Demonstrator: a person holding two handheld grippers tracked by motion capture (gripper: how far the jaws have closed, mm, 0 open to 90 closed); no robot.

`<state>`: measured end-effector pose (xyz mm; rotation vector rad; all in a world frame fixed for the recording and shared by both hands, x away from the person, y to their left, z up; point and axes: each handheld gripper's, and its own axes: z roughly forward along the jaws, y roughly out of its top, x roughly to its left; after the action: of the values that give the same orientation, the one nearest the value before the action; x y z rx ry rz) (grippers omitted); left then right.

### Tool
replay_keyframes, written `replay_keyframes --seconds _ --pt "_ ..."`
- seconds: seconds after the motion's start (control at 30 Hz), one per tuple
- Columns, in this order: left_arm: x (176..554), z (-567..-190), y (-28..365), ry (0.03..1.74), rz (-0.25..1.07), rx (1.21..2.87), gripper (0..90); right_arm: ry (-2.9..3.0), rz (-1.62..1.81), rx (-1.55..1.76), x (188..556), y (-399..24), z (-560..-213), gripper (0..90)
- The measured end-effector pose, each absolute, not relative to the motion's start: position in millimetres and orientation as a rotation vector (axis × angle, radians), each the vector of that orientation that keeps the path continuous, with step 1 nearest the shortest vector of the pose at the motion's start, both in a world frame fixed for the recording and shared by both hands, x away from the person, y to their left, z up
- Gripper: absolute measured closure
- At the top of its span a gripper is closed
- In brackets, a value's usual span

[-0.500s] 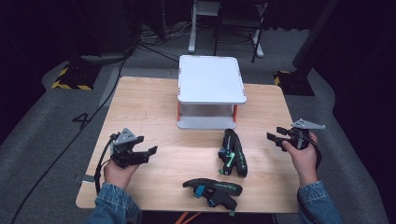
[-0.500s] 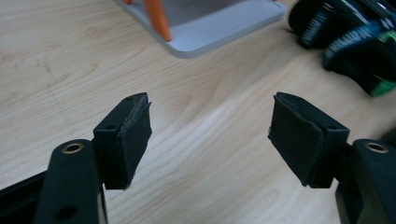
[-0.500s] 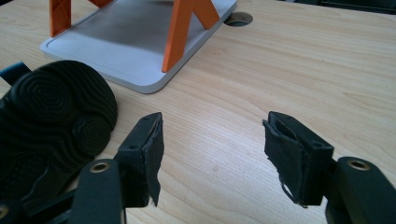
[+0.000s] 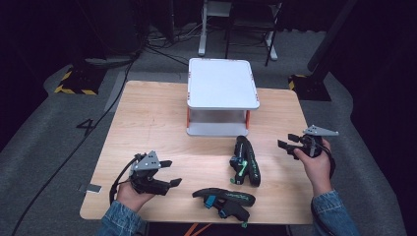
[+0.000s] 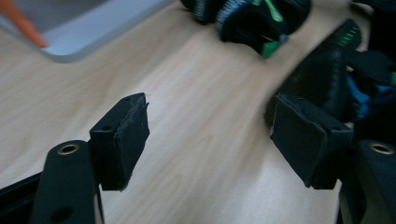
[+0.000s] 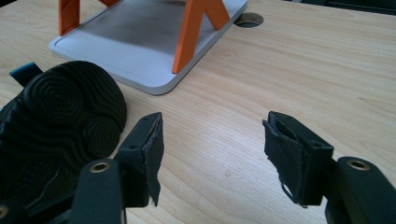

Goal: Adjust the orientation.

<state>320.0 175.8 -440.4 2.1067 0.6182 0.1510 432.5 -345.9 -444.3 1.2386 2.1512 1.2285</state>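
Black sandals [image 4: 245, 161] lie untouched on counter [image 4: 152, 123]; both grippers, left [image 4: 167, 173] & right [image 4: 284, 143], fingers wide open, empty: pre-grasp, next prob. approach.

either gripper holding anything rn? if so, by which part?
Nothing held. The left gripper and right gripper both have jaws open over bare table; both black shoes lie untouched.

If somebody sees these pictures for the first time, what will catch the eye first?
The white two-level stand with orange legs, at the far middle of the table. Next, two black shoes: one before the stand, one at the near edge. An open gripper waits on each side, the left and the right.
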Motion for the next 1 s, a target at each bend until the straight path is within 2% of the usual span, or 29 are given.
replay_keyframes --seconds 0.17,0.43,0.67,0.8,1.0 --pt "317.3 -445.9 161.2 0.504 0.063 2.171 27.4 2.166 1.218 1.235 433.9 -345.1 -446.9 38.1" --pt "310.8 -452.1 139.2 0.389 -0.001 2.245 28.4 2.164 1.224 1.236 434.2 -342.9 -447.4 38.0" --pt "310.7 -463.0 123.5 0.378 -0.019 2.331 31.4 2.173 1.216 1.240 434.4 -340.7 -449.1 38.1" --pt "311.1 -464.3 120.4 0.385 0.000 2.332 39.5 2.177 1.214 1.241 434.4 -340.7 -449.5 38.5" --pt "310.7 -467.2 115.3 0.358 -0.024 2.320 62.3 2.190 1.201 1.239 434.8 -339.7 -451.3 39.5"
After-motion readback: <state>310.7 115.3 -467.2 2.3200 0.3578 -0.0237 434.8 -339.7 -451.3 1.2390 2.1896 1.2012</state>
